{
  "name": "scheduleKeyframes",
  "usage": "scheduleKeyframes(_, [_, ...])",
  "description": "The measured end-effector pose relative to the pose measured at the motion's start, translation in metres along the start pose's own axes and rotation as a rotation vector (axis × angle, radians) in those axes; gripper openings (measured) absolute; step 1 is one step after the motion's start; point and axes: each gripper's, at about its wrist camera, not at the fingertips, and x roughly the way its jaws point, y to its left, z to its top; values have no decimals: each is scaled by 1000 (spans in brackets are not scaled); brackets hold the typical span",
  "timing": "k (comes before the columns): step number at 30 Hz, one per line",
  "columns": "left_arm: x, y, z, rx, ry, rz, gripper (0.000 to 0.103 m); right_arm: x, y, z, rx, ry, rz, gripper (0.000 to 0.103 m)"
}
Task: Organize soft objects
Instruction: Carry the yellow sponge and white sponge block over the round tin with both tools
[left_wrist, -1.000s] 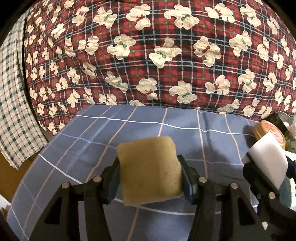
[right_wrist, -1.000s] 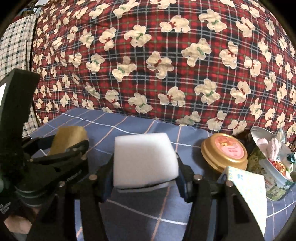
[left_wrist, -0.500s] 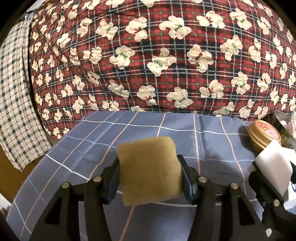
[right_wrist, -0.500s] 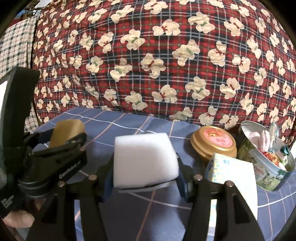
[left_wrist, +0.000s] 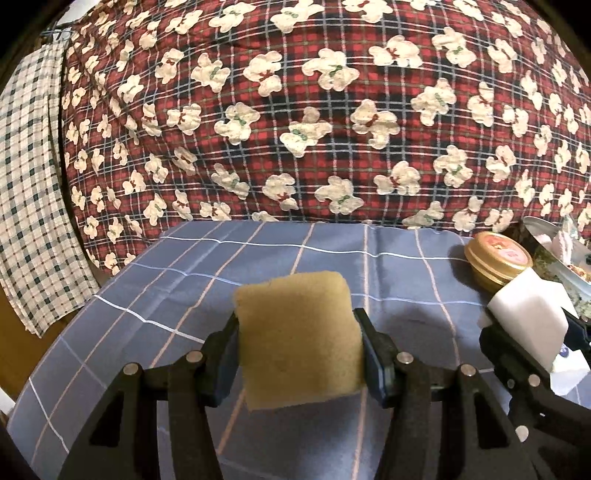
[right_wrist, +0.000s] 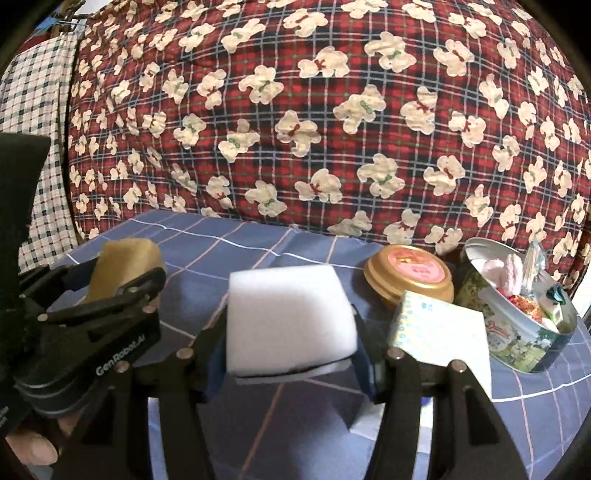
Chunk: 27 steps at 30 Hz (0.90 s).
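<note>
**Sponges held in both tongs above the blue cloth**

Sponges sit one in each of your tongs. Behind everything, filling the upper half of both views, hangs a red plaid blanket (left_wrist: 332, 122) printed with cream bears, and a checked cloth (left_wrist: 29, 206) drapes down the left edge. Below it spreads the blue tablecloth (left_wrist: 399, 280) with thin pale lines.

At right in the right wrist view you have an open printed tin (right_wrist: 517, 325) with small items inside, a patterned box (right_wrist: 439, 332) just in front of it, and a gold lid (right_wrist: 410, 273) lying flat to the tin's left.

Your left gripper (left_wrist: 297, 332) pinches the tan sponge (left_wrist: 295, 339) at lower centre of its own view, the pads pressed on both its sides, the sponge standing upright above the cloth. Your right gripper (right_wrist: 290, 325) pinches the white sponge (right_wrist: 288, 321) in the same manner at lower centre of its view; it also shows at the right edge of the left wrist view. A fingertip (right_wrist: 33, 450) shows at lower left.
</note>
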Motion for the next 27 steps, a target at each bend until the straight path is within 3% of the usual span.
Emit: scheduleKeyframes(27, [-44, -70, -3, 59, -59, -116, 59, -39, -66, -11, 68, -34, -75, 58])
